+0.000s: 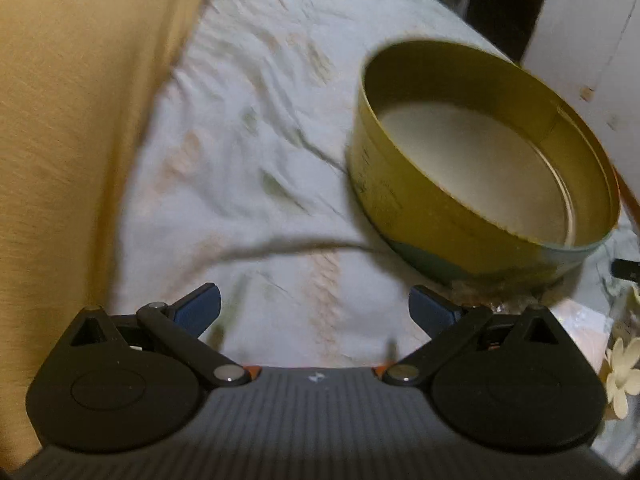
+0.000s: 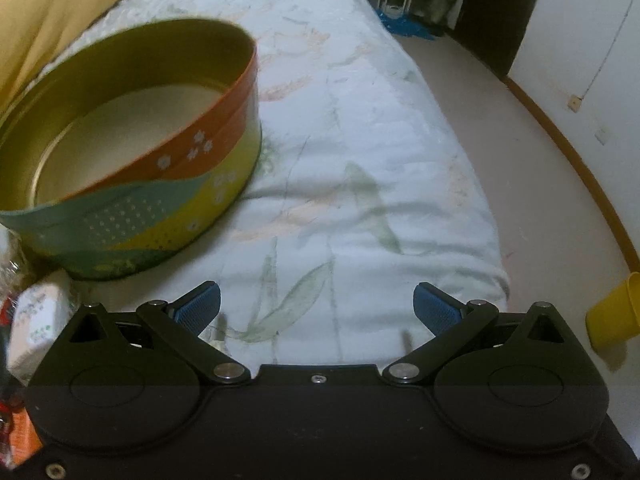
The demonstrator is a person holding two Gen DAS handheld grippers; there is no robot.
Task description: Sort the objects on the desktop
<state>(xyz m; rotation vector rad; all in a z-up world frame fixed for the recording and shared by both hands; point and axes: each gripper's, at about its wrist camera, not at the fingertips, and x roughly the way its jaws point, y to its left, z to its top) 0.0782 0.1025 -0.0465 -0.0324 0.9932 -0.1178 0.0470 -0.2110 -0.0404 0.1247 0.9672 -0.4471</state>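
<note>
A bed (image 2: 360, 160) covered with a pale quilt printed with faint leaves and peach flowers fills both views and carries everything. Along its left side lies a yellow blanket (image 1: 80, 120), bunched against the quilt. To the right of the bed, bare floor (image 2: 520, 160) runs to a white wall with a brown skirting.

A round tin (image 2: 132, 168) stands upright on the quilt with no lid on it; its inside is golden with a pale bottom, and nothing lies in it. Its outer wall is banded in orange, teal and yellow-green with small white flowers. In the left wrist view the round tin (image 1: 480, 160) sits ahead and to the right of the claw; in the right wrist view it sits ahead and to the left.

The left claw (image 1: 316, 306) hovers over the quilt with its blue-padded fingers spread wide apart and nothing between them. The right claw (image 2: 316, 306) is likewise spread wide and holds nothing.

A yellow cup (image 2: 616, 312) lies at the right edge. A small white patterned box (image 2: 38, 320) rests just in front of the tin. A cream flower (image 1: 620, 376) shows at the lower right.
</note>
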